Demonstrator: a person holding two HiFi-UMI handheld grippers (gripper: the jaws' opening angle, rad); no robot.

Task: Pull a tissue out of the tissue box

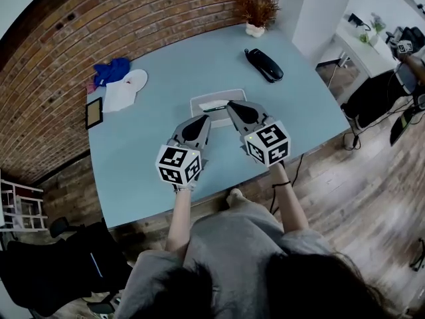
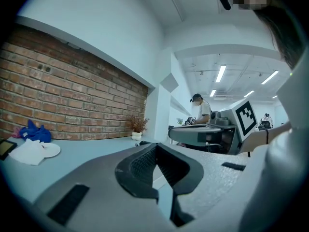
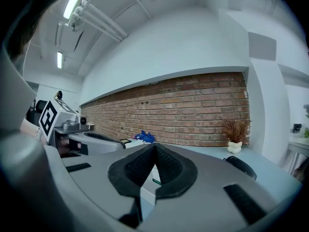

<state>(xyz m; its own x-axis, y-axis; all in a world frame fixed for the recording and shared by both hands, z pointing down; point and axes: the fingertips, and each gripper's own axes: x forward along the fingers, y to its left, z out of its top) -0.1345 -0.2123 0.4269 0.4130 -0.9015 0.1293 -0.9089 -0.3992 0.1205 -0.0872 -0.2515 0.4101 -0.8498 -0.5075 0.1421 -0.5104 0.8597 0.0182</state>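
A flat white-grey tissue box (image 1: 214, 99) lies on the light blue table (image 1: 153, 145), near its middle. Both grippers hover just in front of it, tips pointing at the box. My left gripper (image 1: 206, 119) sits at the box's near left edge, its jaws meeting at the tip (image 2: 155, 147), nothing between them. My right gripper (image 1: 232, 105) reaches over the box's near right corner, also shut and empty (image 3: 154, 147). A strip of the white box (image 3: 153, 179) shows behind the right jaws. No tissue is seen sticking out.
A black handset-like object (image 1: 263, 64) and a potted dried plant (image 1: 256, 13) stand at the far right. At far left lie a blue cloth (image 1: 111, 70), white paper with a plate (image 1: 125, 90) and a small dark frame (image 1: 93, 112). A brick wall (image 1: 99, 25) borders the table.
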